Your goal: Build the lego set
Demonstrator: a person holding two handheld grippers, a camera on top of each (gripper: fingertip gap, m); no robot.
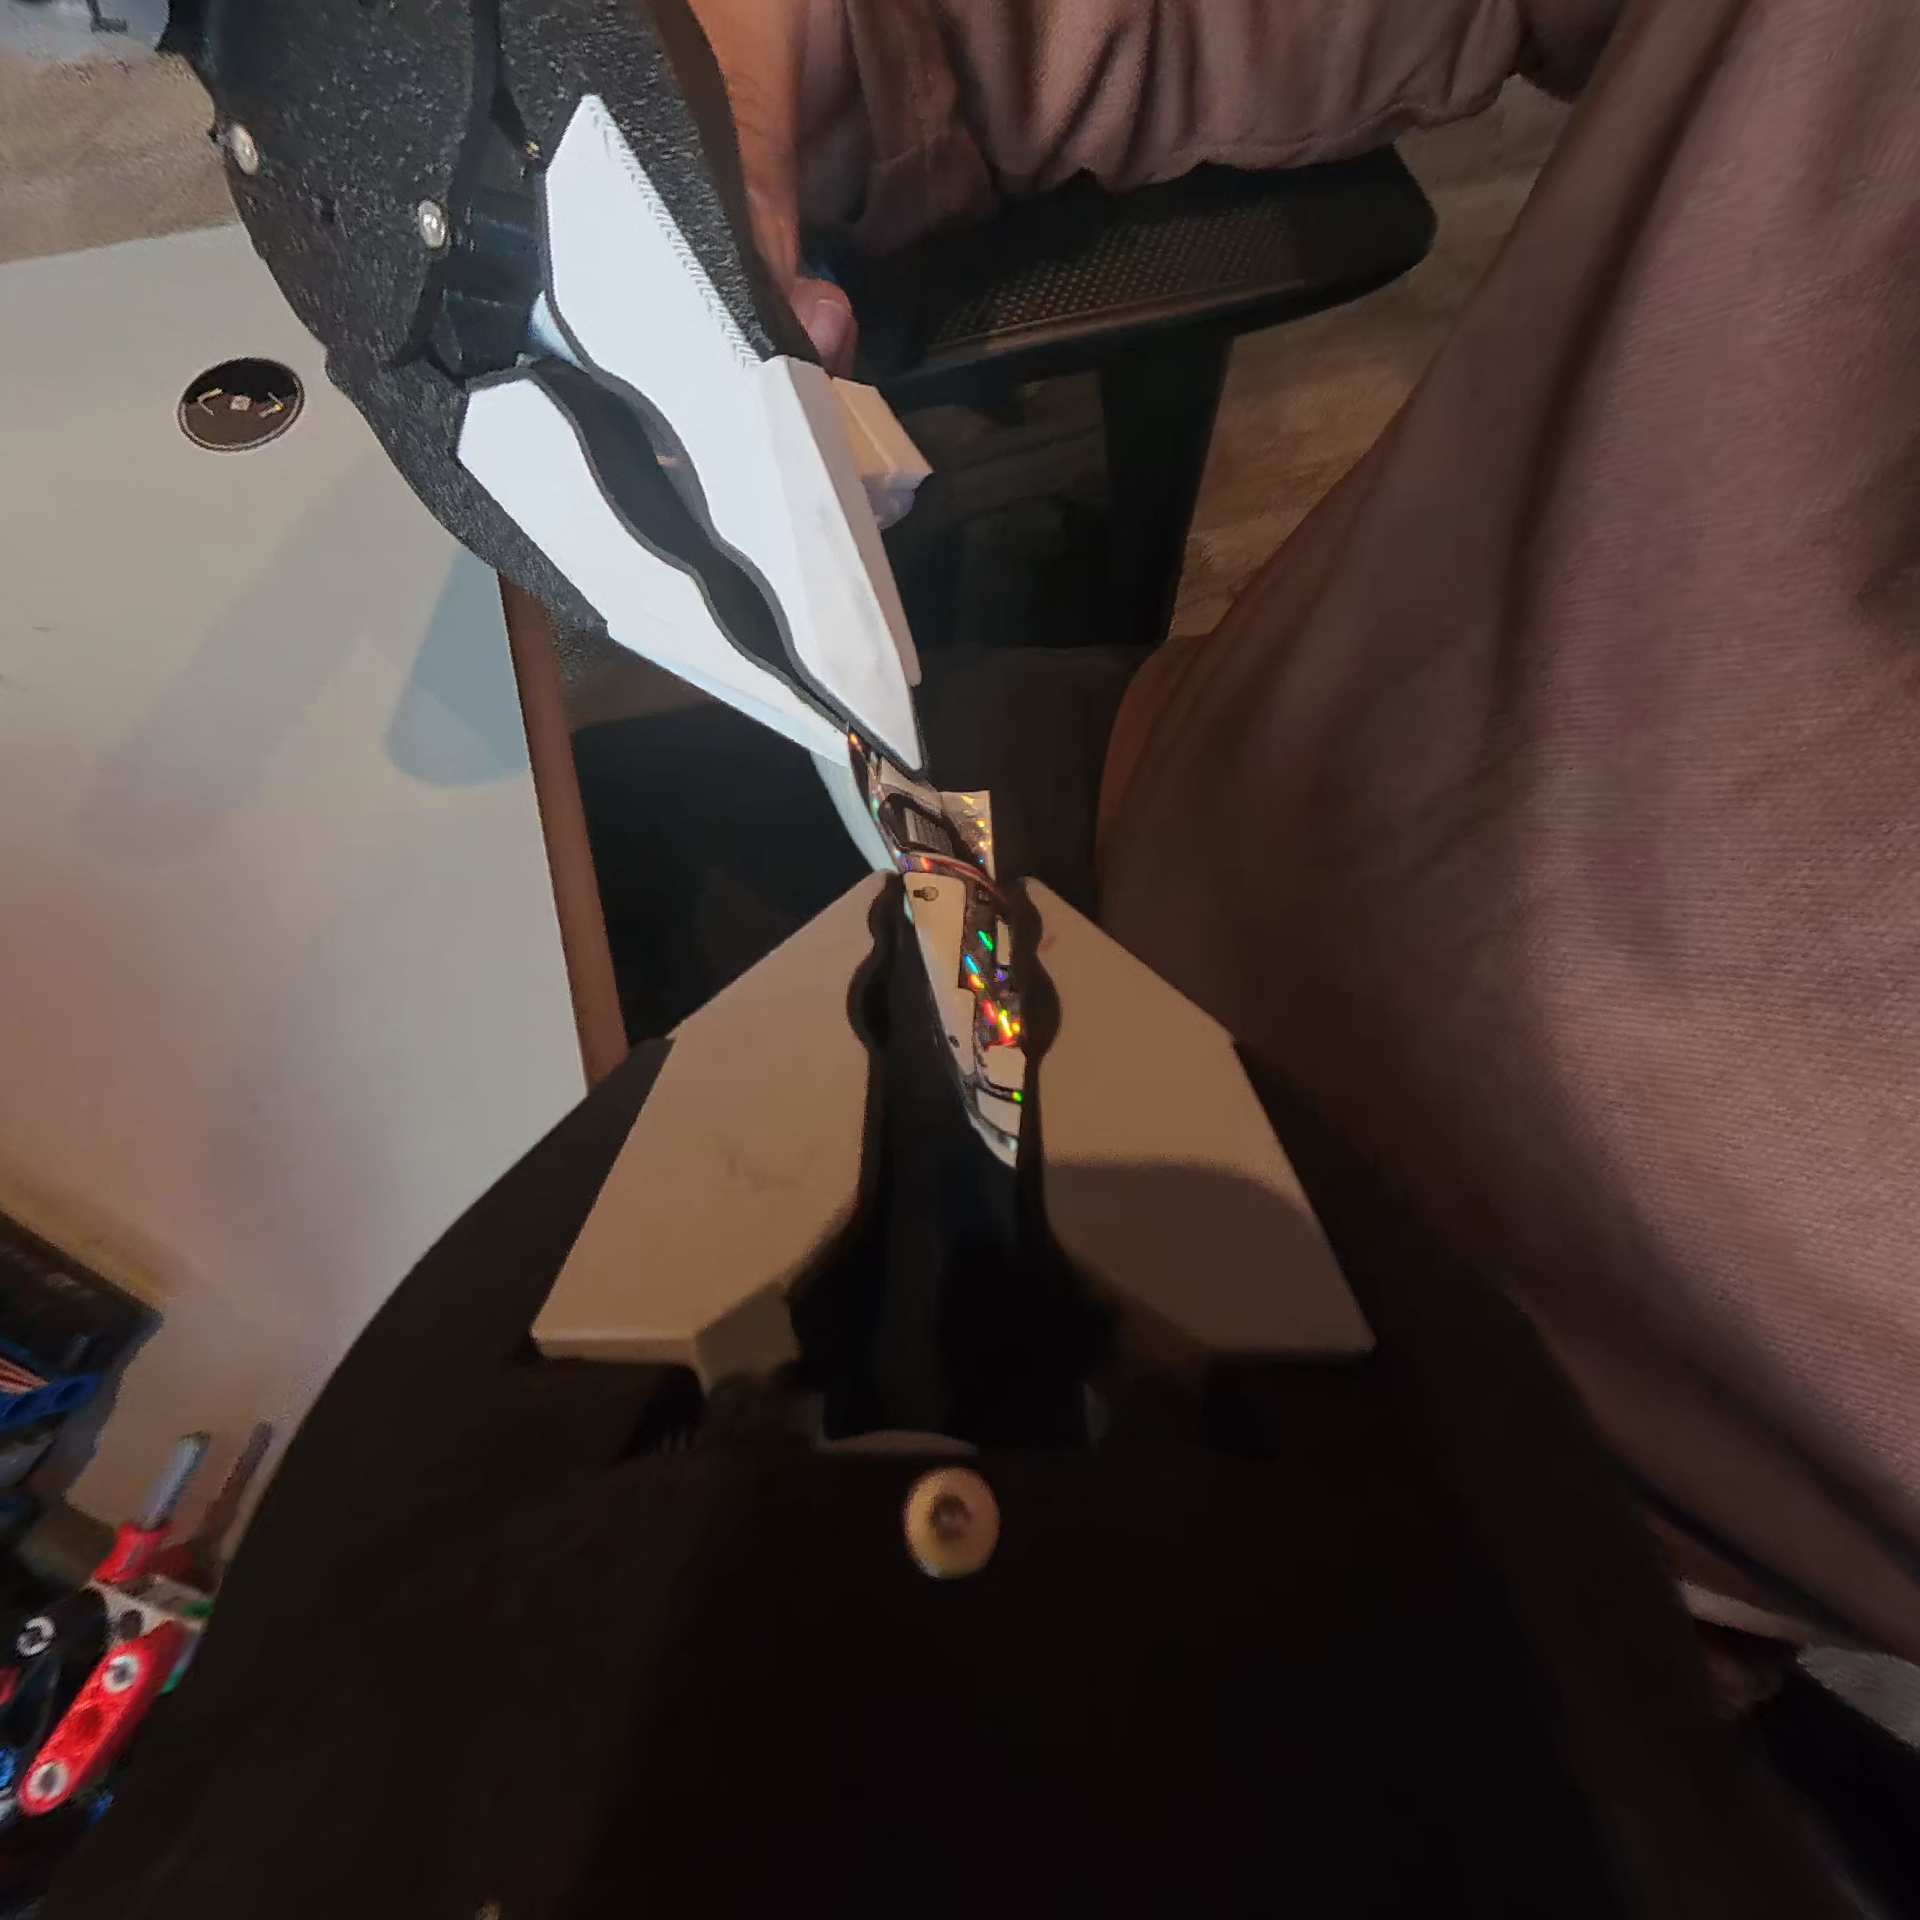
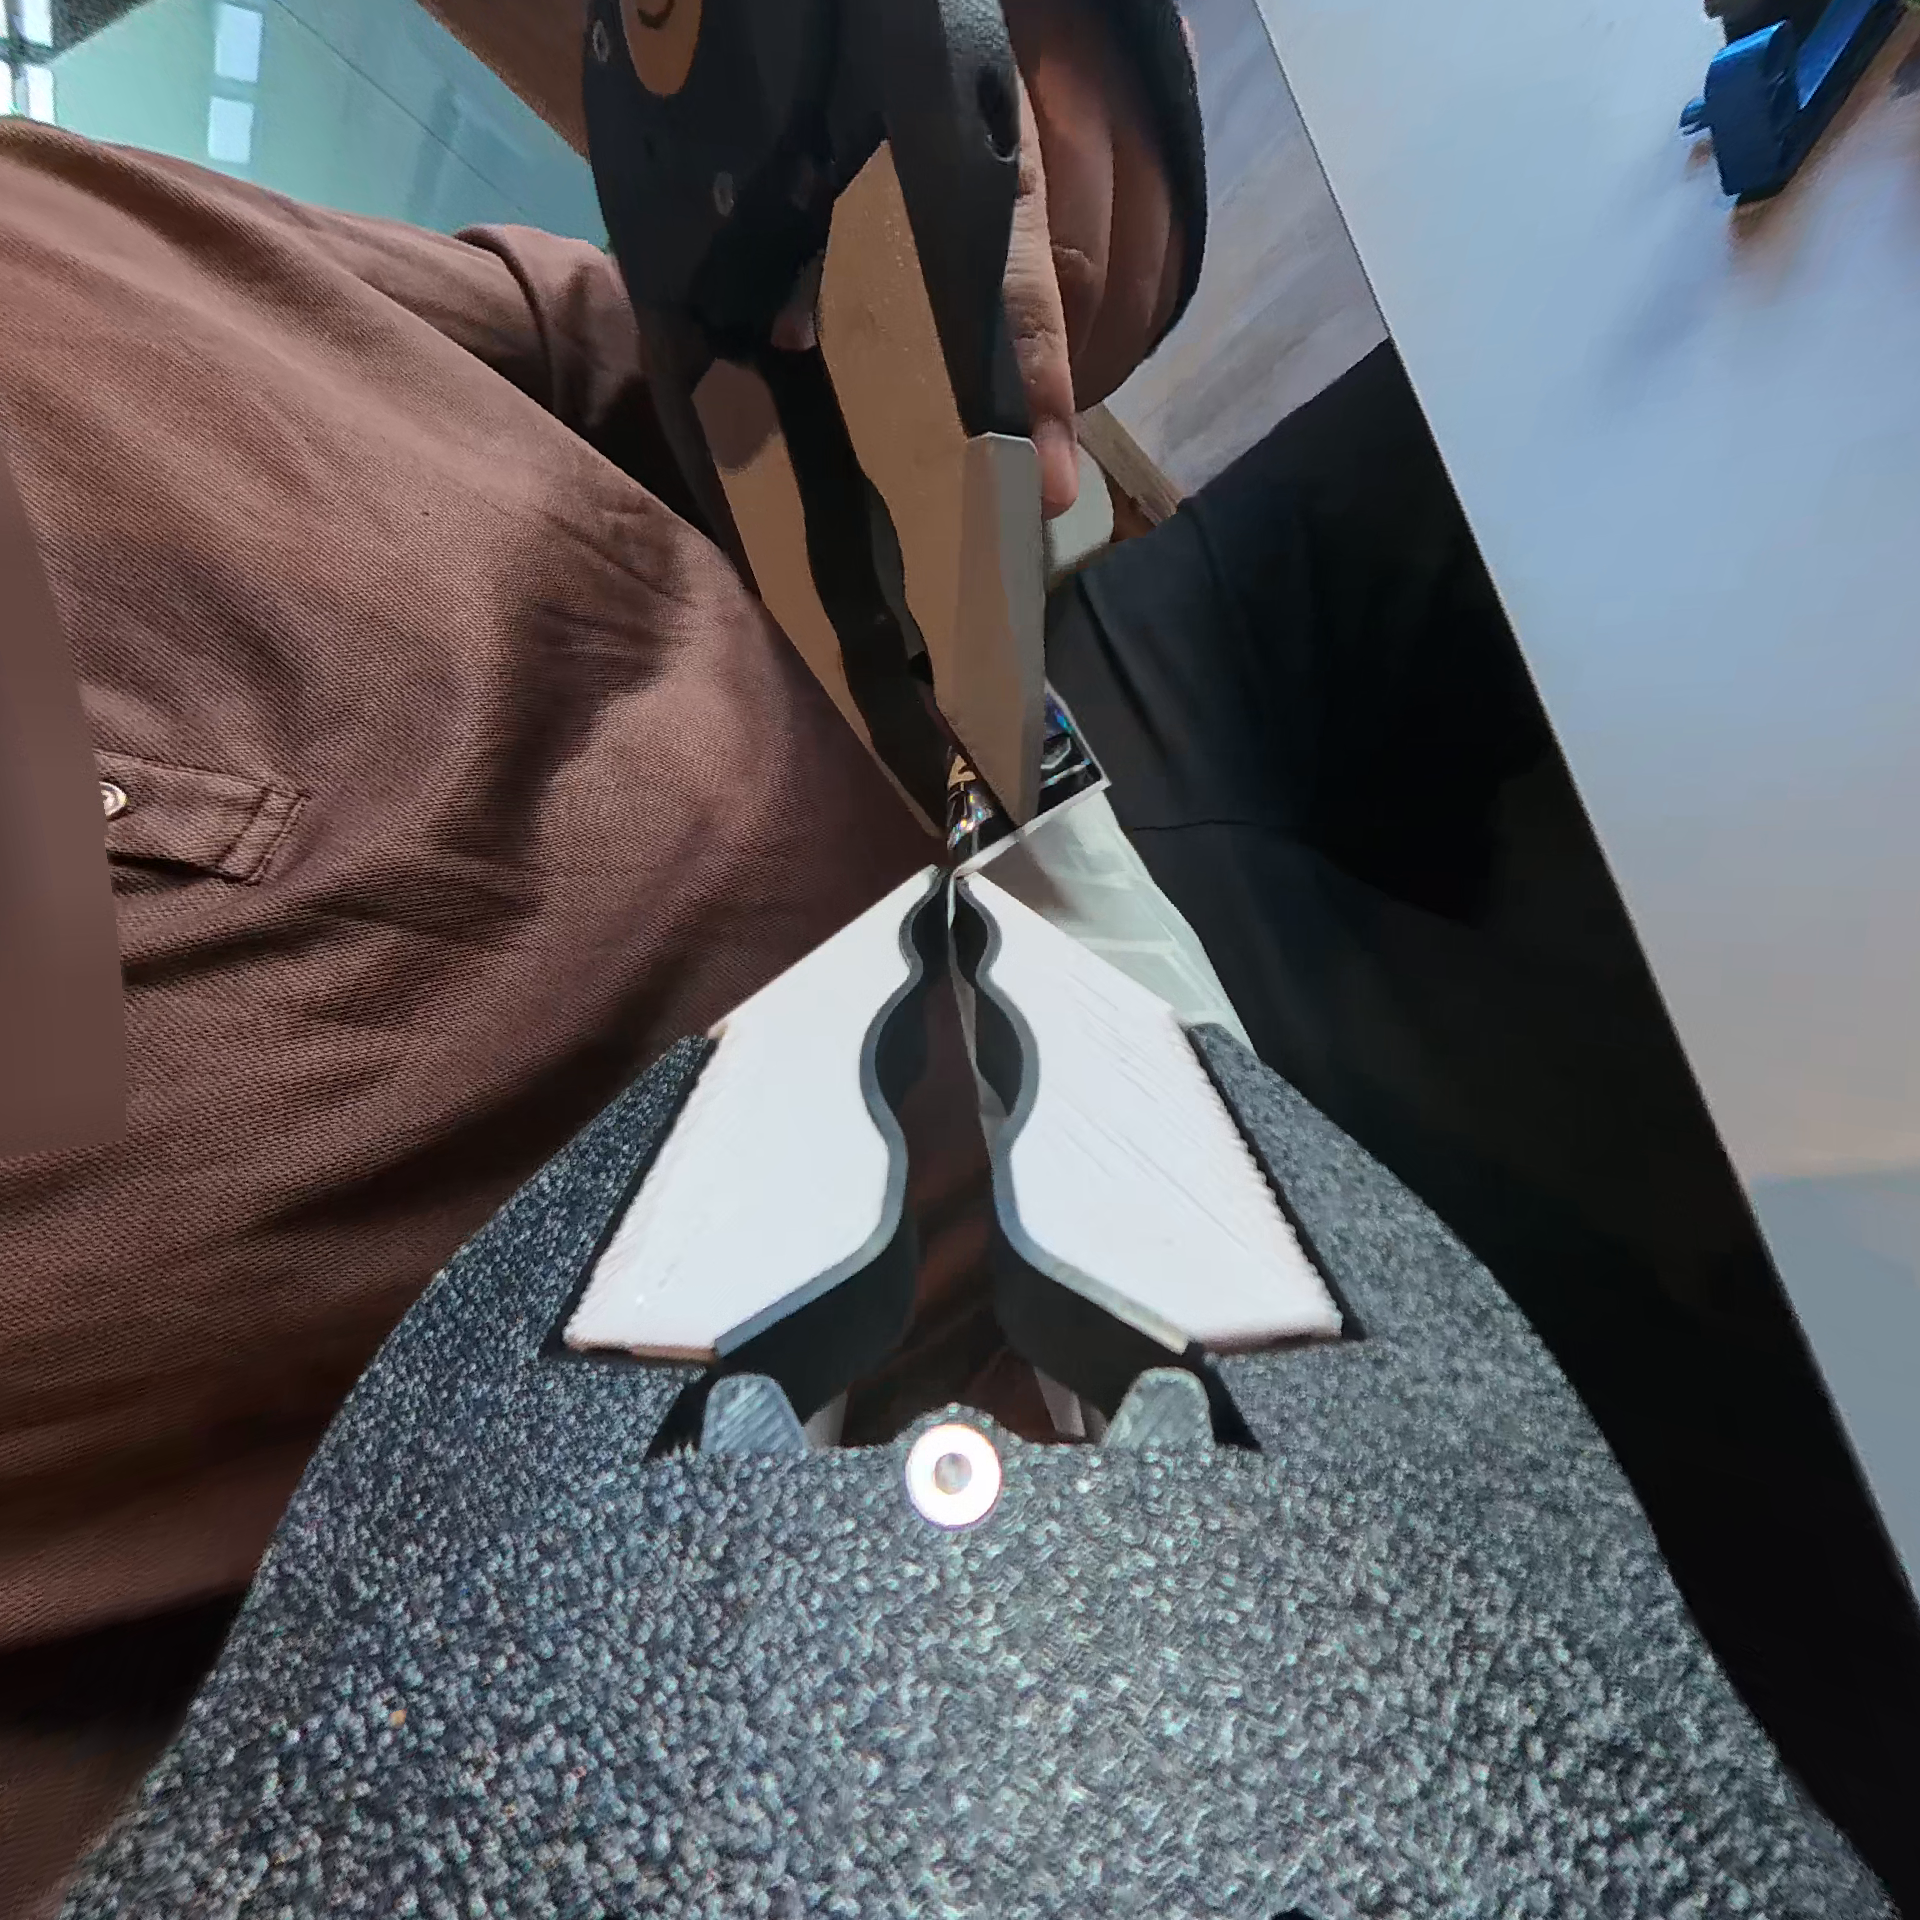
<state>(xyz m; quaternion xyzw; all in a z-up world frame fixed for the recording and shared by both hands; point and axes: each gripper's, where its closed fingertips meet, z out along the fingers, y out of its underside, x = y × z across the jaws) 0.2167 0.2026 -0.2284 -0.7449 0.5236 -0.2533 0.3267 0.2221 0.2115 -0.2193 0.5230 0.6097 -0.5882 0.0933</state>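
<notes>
Both grippers (image 1: 951,894) (image 2: 948,878) apparently pinch sticker sheet (image 1: 971,935).

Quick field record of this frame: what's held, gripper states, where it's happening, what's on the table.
held item: shiny holographic sticker sheet, thin and flat
left gripper: shut on one end of the sheet
right gripper: shut on the opposite end
location: in the air past the white table edge, over the person's lap
on table: red lego parts at near corner, blue lego piece
build status: sheet not yet applied
</notes>
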